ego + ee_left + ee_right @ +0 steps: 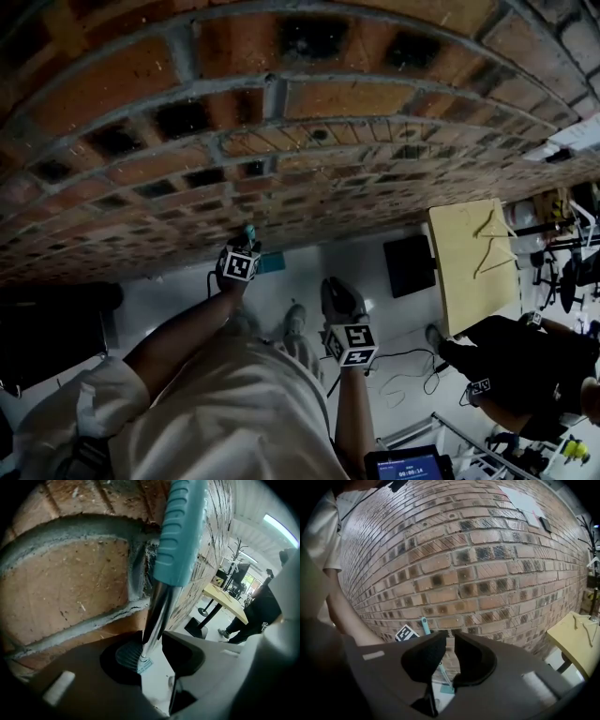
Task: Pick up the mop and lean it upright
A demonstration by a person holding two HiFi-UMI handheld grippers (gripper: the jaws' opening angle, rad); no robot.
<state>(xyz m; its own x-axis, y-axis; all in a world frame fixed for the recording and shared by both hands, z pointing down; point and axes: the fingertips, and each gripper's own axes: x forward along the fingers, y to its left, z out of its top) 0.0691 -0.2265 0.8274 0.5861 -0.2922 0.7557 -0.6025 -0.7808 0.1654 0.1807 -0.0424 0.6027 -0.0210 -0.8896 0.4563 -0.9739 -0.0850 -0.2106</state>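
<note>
The mop stands upright against the brick wall (281, 103). Its teal grip (180, 531) and metal pole (157, 616) run down to the teal mop head (133, 656) on the floor. My left gripper (153, 641) is shut on the pole just below the grip, close to the bricks. From the head view the left gripper (246, 246) sits at the foot of the wall with the grip's tip (249, 232) poking above it. My right gripper (339, 298) hangs back from the wall, jaws slightly apart and empty; its own view shows the mop (425, 625) beyond its tips (450, 637).
A yellow table (473, 262) with wire hangers on it stands at the right on a black base (410, 265). A person in black (525, 366) is beside it. A cable (403, 361) lies on the white floor. A dark bulky object (52, 328) is at the left.
</note>
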